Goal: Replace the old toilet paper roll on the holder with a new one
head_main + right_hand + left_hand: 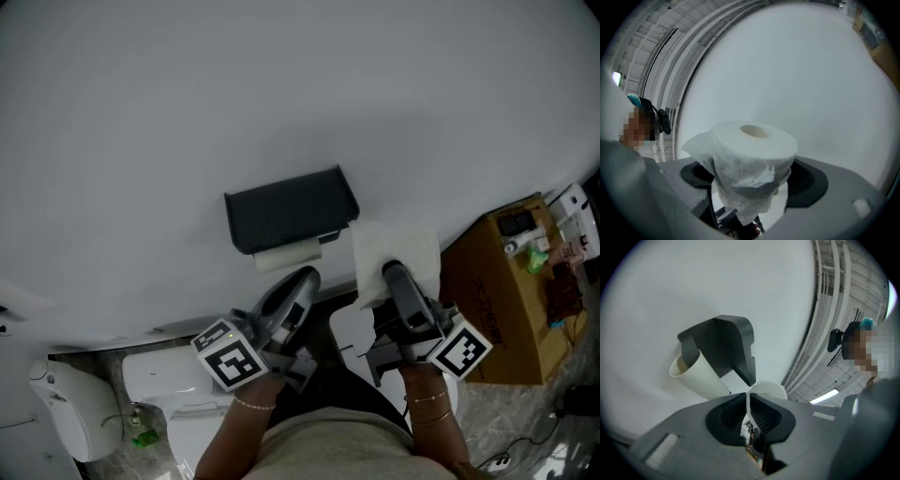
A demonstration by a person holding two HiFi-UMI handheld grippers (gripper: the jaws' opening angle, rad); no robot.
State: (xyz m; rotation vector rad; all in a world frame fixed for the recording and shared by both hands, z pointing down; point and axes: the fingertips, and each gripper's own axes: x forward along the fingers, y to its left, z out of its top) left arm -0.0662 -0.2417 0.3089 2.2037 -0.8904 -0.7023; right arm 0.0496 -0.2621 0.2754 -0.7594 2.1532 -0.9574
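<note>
A dark grey paper holder (291, 208) is fixed to the white wall, with the old roll (289, 253), a nearly bare cream tube, hanging under it. In the left gripper view the holder (723, 347) and the tube (696, 373) stand just ahead. A thin white sheet of paper (765, 390) runs from the tube into my left gripper (749, 401), which is shut on it. The left gripper (307, 275) points at the holder from below. To the right of the holder, my right gripper (392, 270) is shut on a full white roll (754, 145) with a loose wrinkled tail.
A brown cardboard box (497, 291) with small items on top stands at the right. Below the holder is a white toilet tank (173, 380), and a white bin (66, 412) sits at the far left. The wall (281, 84) fills the upper view.
</note>
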